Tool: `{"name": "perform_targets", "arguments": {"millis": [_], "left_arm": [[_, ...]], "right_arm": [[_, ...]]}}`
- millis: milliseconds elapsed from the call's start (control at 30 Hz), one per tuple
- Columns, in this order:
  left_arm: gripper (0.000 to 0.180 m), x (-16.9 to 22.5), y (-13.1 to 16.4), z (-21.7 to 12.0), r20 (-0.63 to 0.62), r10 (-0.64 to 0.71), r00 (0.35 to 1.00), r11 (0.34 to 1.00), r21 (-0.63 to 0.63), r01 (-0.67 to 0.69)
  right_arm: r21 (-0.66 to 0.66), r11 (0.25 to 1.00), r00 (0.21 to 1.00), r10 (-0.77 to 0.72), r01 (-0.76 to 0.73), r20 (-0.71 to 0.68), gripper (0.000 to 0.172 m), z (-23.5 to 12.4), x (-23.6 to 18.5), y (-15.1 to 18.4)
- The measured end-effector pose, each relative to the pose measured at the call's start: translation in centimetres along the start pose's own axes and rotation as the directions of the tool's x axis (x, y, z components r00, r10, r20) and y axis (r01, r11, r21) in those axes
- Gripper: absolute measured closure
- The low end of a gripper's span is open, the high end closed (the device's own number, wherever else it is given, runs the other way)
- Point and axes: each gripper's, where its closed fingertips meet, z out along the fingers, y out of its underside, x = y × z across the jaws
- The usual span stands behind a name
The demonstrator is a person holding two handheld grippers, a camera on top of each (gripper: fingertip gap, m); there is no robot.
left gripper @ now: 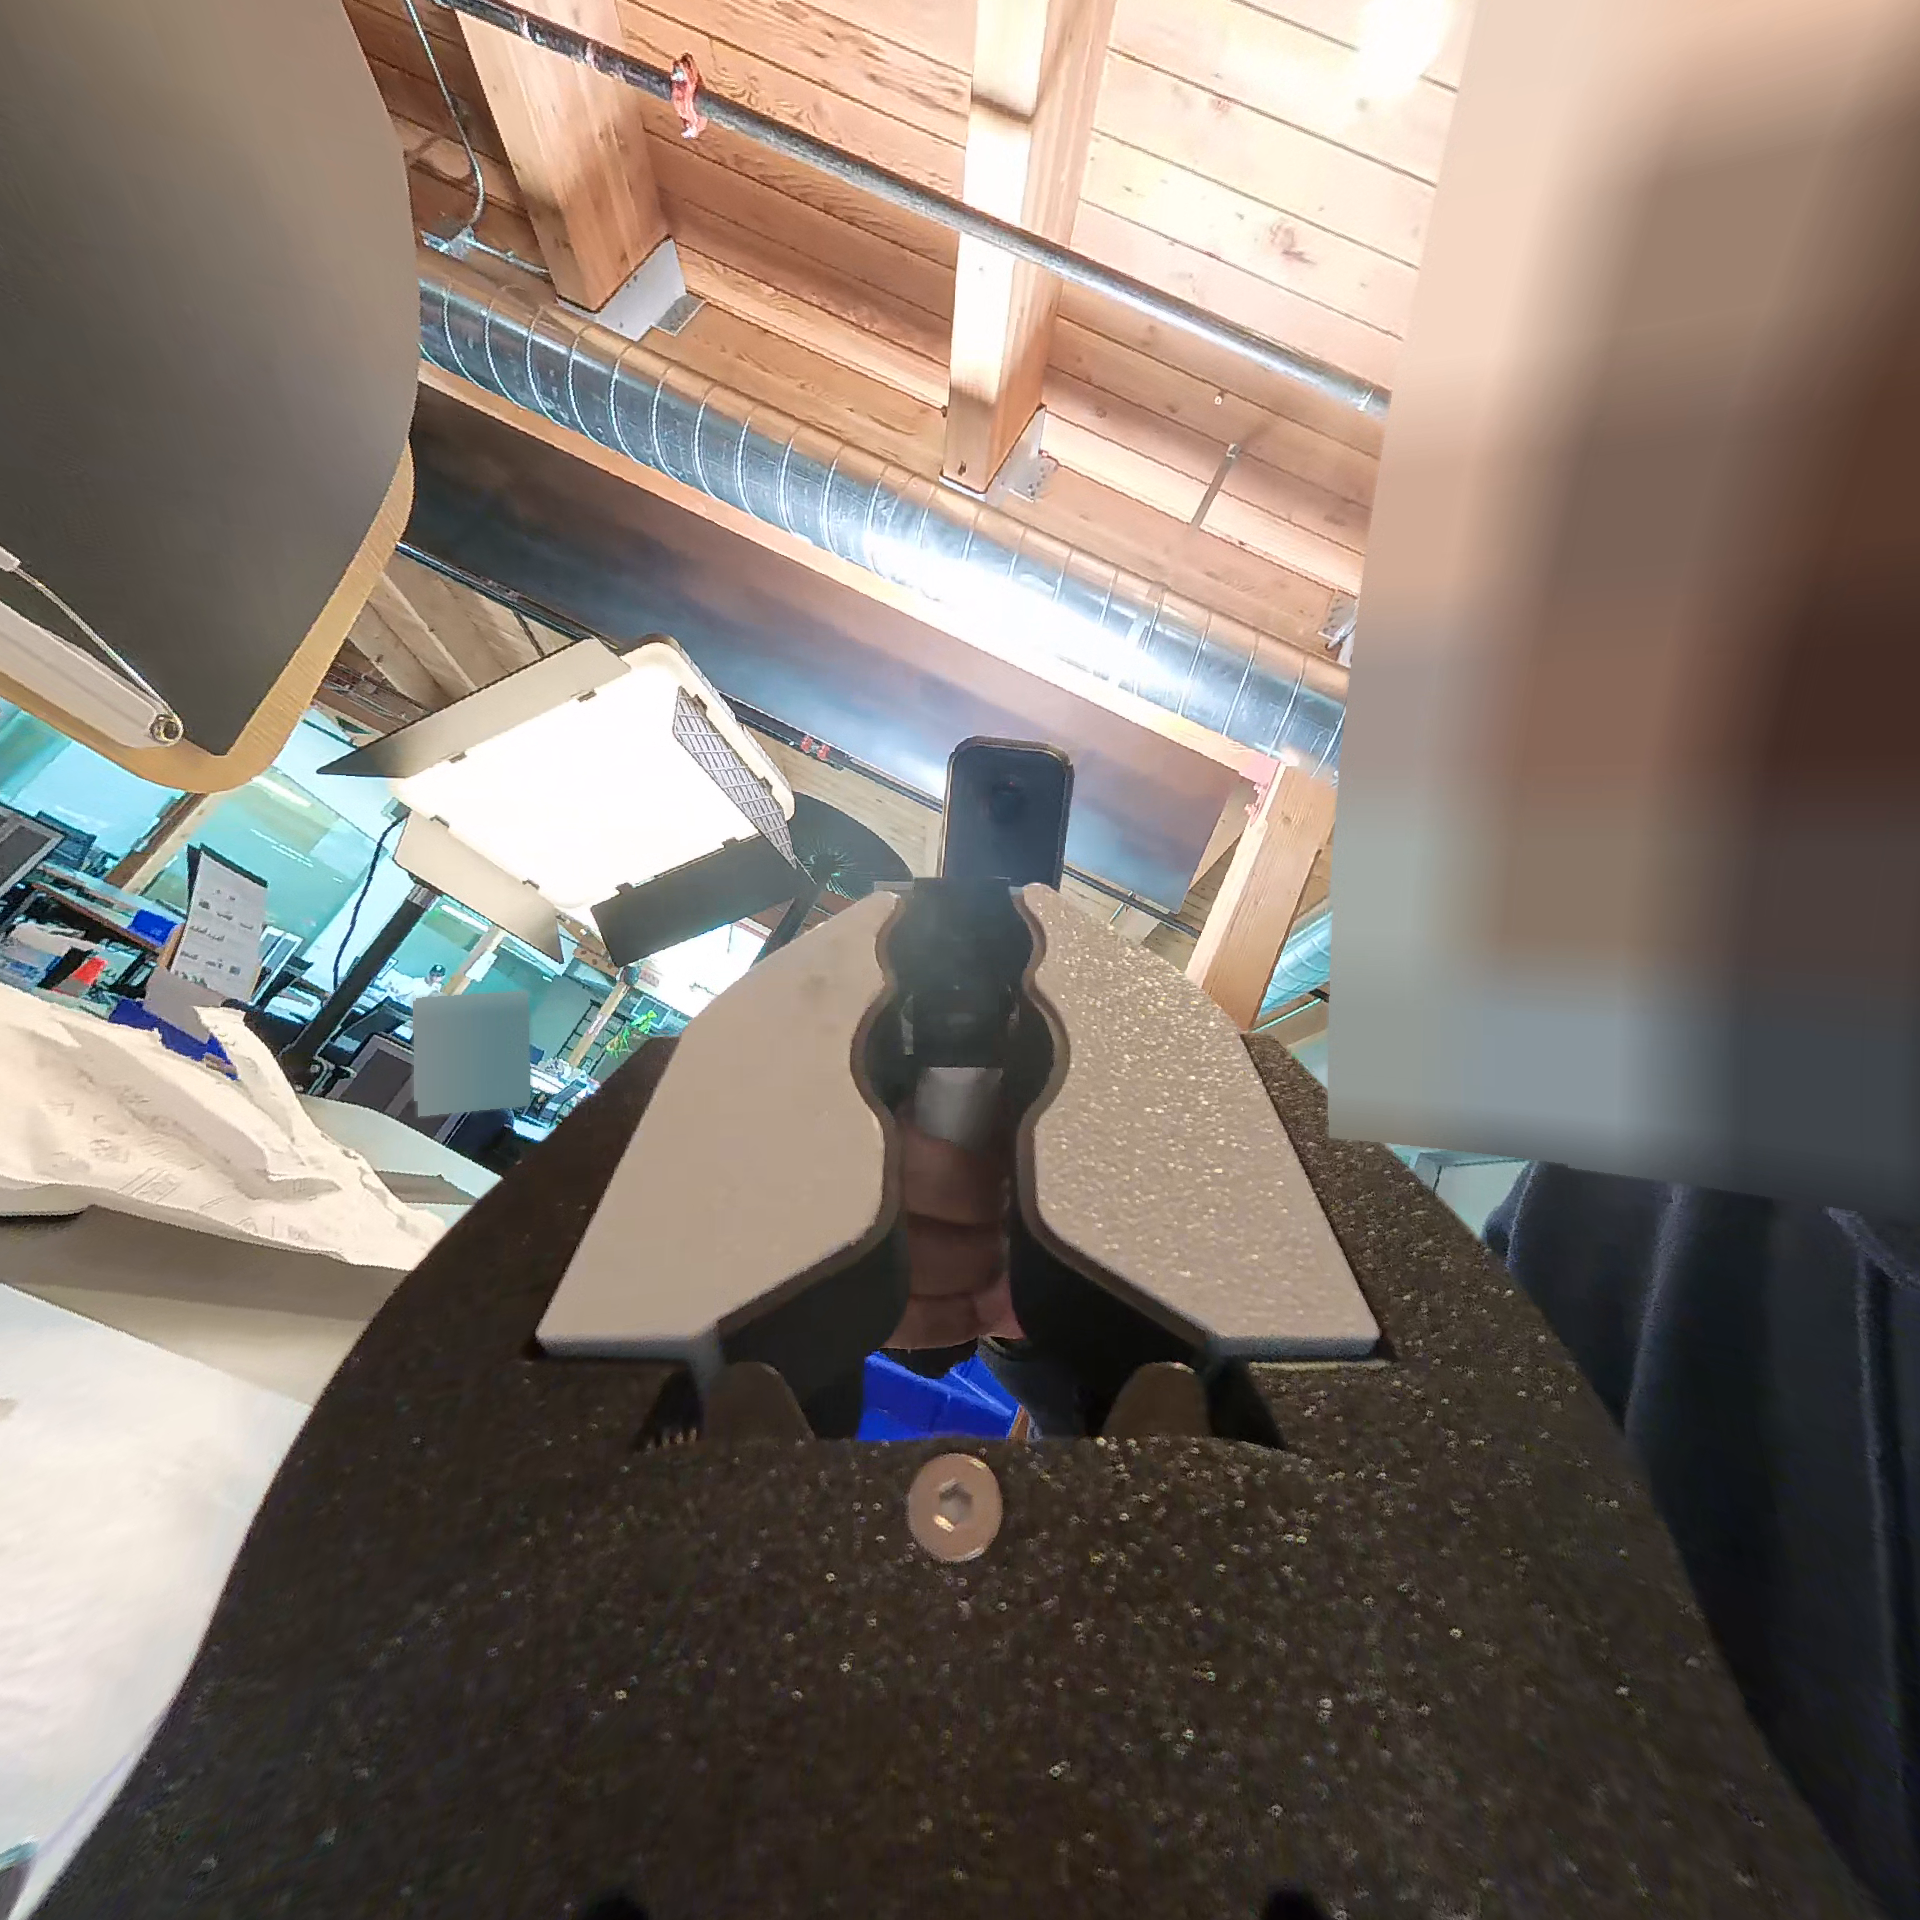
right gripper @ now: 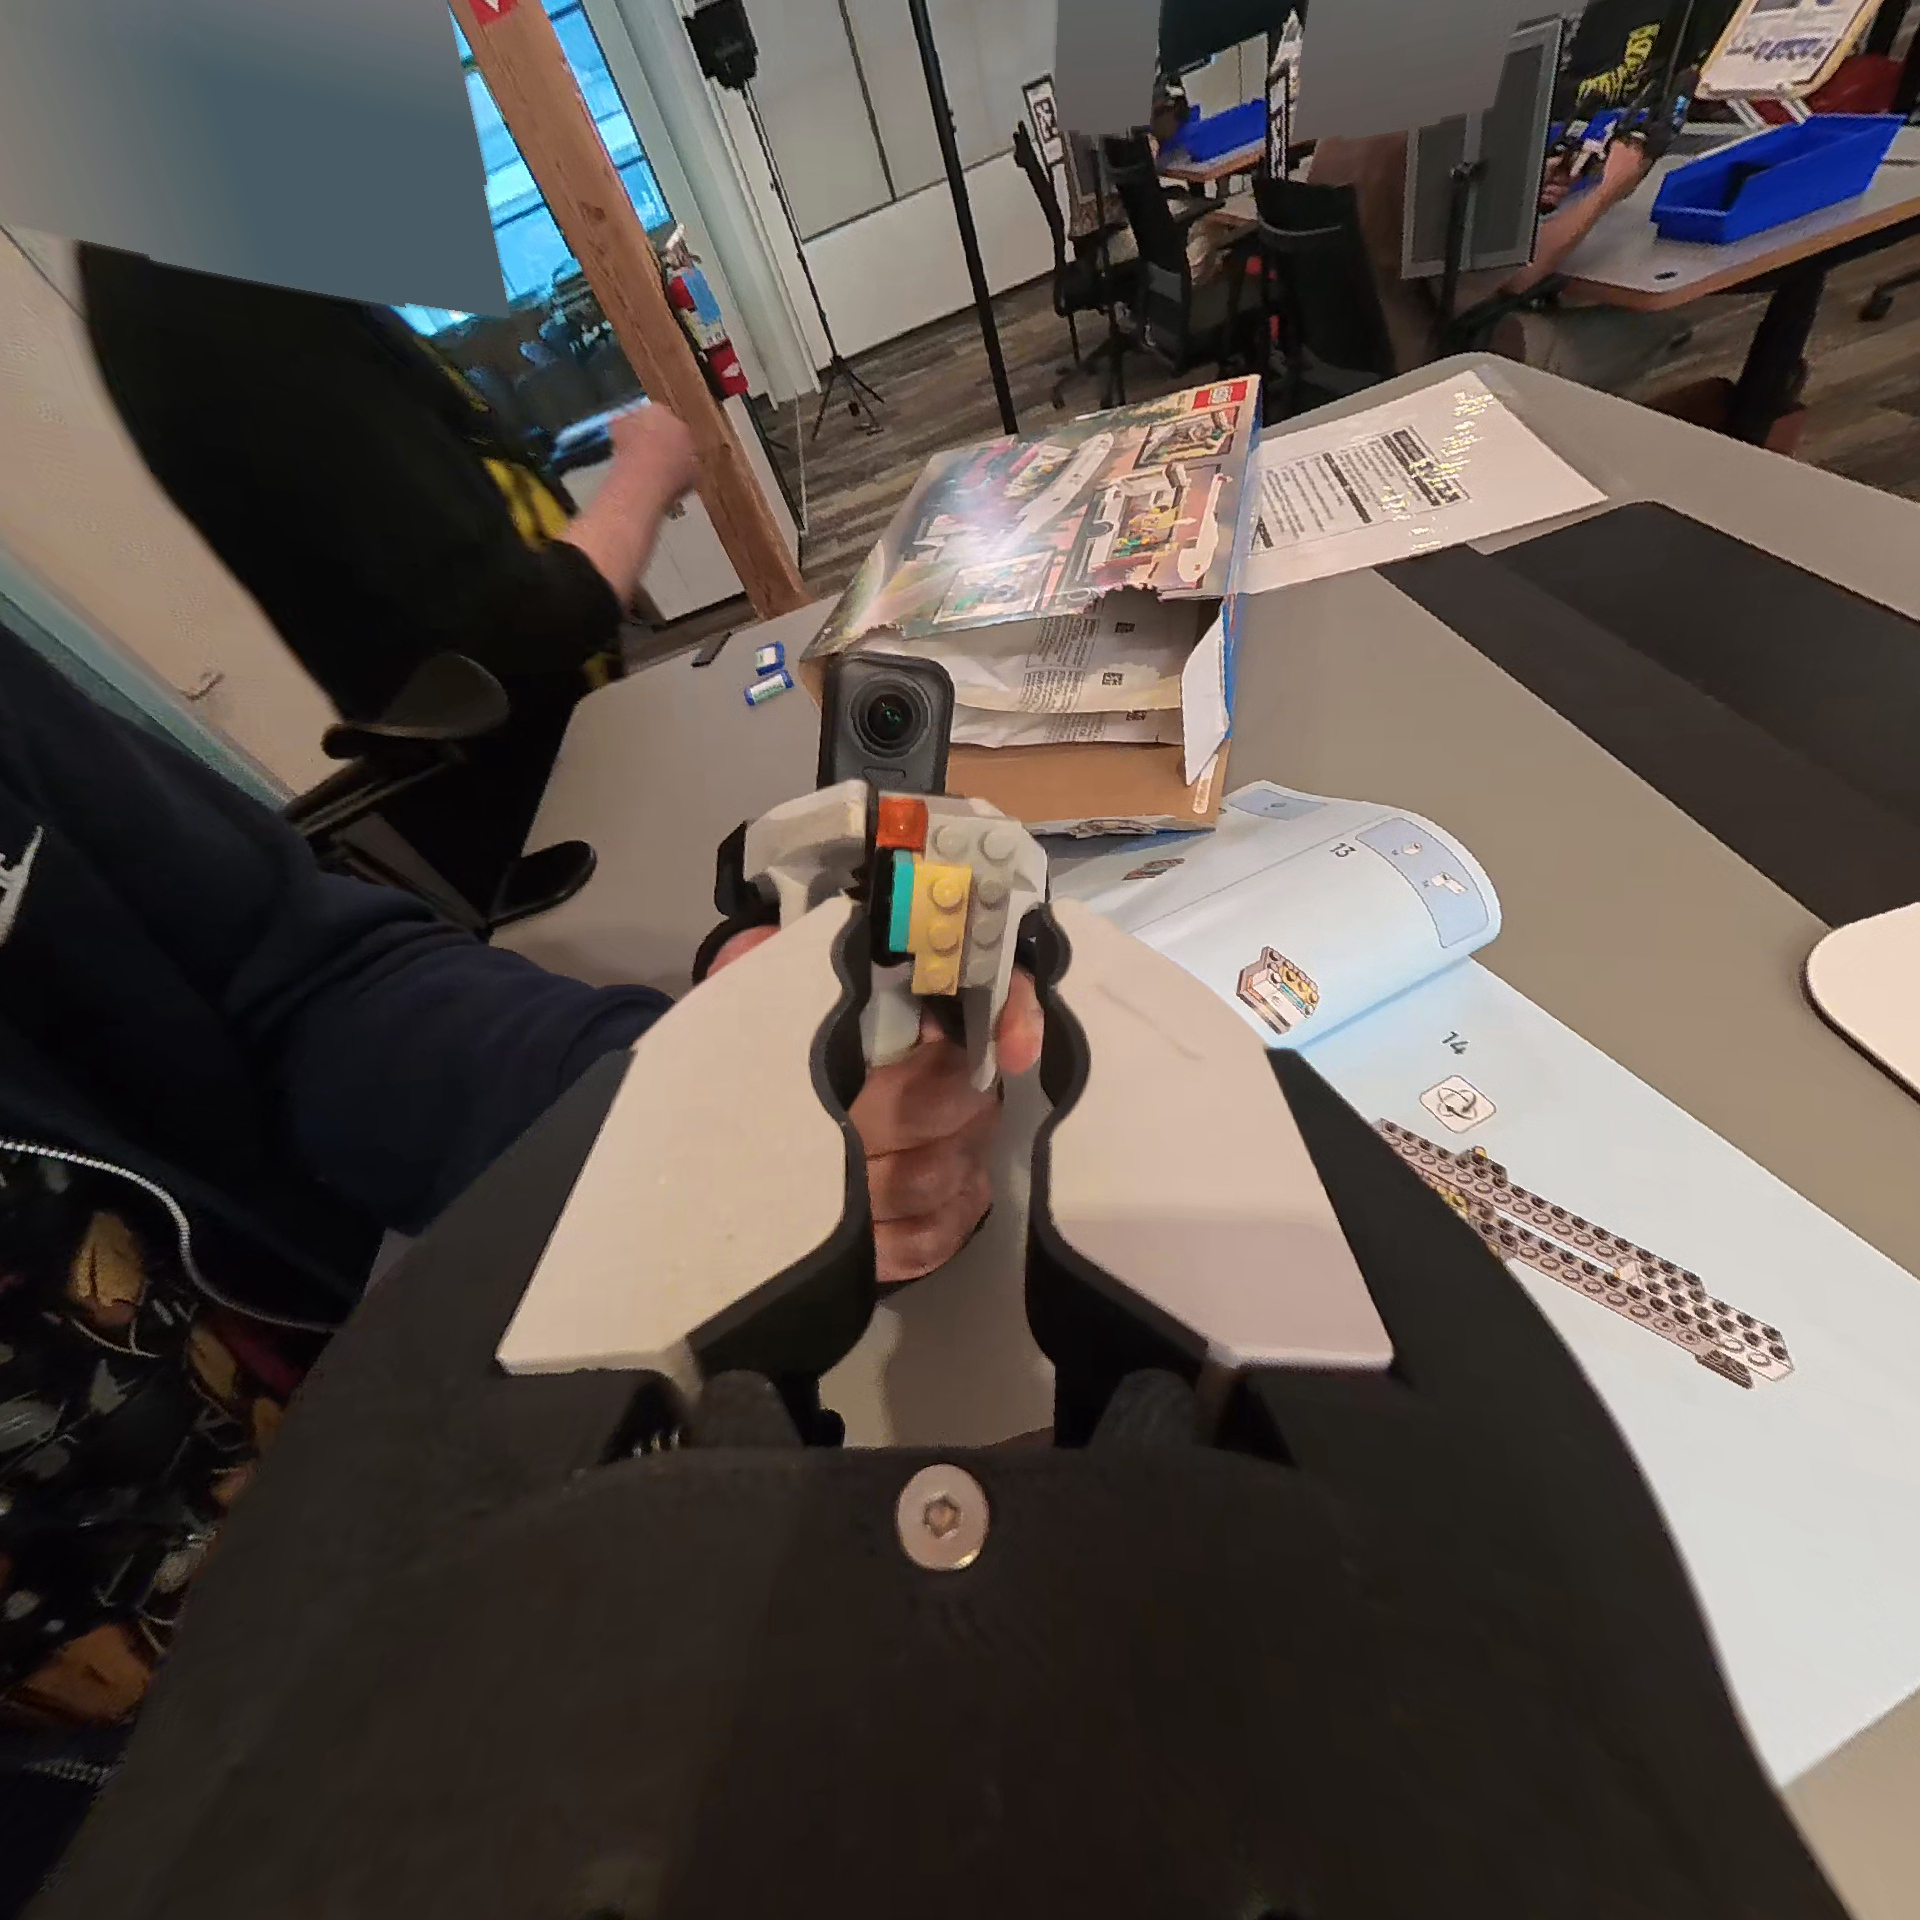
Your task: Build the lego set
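Two grey-fingered grippers meet tip to tip over a grey table (right gripper: 1351, 665).
Left gripper (right gripper: 914, 831) clamps a small studded plastic brick cluster, grey, yellow, teal w/ orange tile (right gripper: 951, 904); right gripper (right gripper: 951, 935) jaws apart around it, not pressing.

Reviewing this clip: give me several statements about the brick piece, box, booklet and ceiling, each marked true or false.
1. The brick assembly includes yellow, teal, grey and orange parts. True.
2. It lies on the booklet. False: it is held up between the fingers of the left gripper.
3. The booklet lies open on the table. True.
4. The box is sealed. False: its end is torn open.
5. The ceiling is bare concrete. False: wooden planks and beams, with a metal duct.
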Motion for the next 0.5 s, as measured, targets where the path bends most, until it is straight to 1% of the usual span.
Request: {"name": "perform_targets", "arguments": {"millis": [167,500], "left_arm": [[0.164,0.21,0.14,0.08,-0.019,0.0,1.0,1.0,-0.008,0.0],[0.164,0.33,0.2,0.12,-0.032,-0.003,0.999,1.0,-0.014,0.003]], "right_arm": [[0.017,1.0,1.0,0.004,-0.004,0.018,0.149,0.05,-0.35,-0.26],[0.025,1.0,0.999,-0.004,0.003,0.035,0.151,-0.02,-0.34,-0.3]]}}
